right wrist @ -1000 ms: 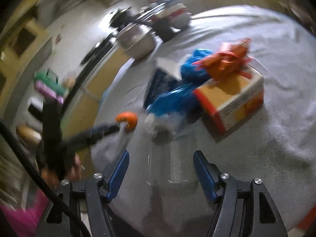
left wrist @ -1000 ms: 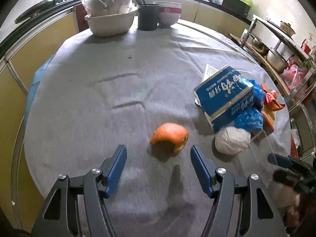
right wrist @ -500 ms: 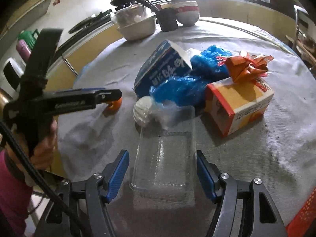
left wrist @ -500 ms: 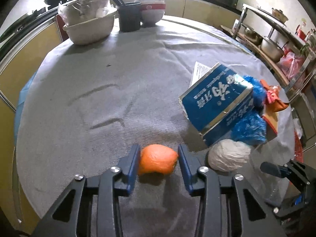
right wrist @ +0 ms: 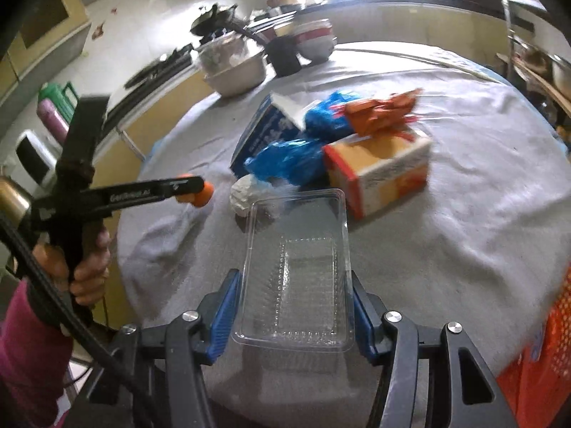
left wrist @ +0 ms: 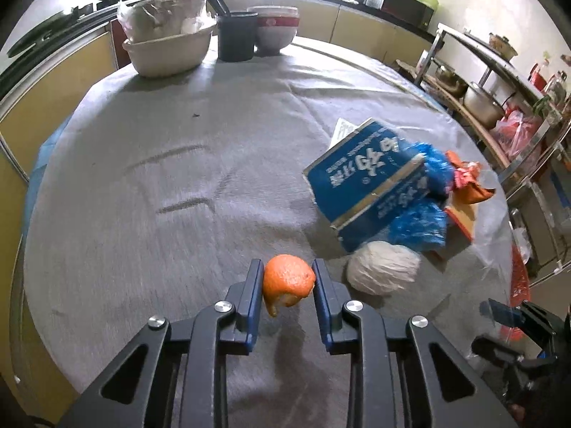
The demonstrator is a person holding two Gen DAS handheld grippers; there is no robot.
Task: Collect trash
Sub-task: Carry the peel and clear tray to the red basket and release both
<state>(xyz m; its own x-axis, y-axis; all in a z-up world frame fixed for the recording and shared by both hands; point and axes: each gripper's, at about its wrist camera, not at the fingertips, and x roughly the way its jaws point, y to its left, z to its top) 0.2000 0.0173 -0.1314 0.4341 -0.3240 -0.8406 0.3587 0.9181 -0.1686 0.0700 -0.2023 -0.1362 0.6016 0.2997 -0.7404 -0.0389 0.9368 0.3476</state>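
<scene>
My left gripper (left wrist: 287,278) is shut on an orange peel (left wrist: 288,281) and holds it just above the grey tablecloth (left wrist: 178,164). The peel also shows in the right wrist view (right wrist: 201,192), at the tip of the left gripper. My right gripper (right wrist: 292,289) is shut on a clear plastic tray (right wrist: 298,271), one blue finger on each long side. Still on the table: a white crumpled ball (left wrist: 382,273), a blue carton (left wrist: 367,174), blue plastic bags (right wrist: 289,160), an orange-and-white box (right wrist: 382,171) and an orange wrapper (right wrist: 378,112).
A large bowl (left wrist: 167,48), a black cup (left wrist: 237,37) and a red-rimmed bowl (left wrist: 276,32) stand at the table's far edge. A metal shelf with pots (left wrist: 481,103) is at the right. An orange crate (right wrist: 539,367) sits by the near right table edge.
My left gripper closed on the orange peel and lifted it slightly. My right gripper closed on the clear tray, which a second ago lay between its open fingers.
</scene>
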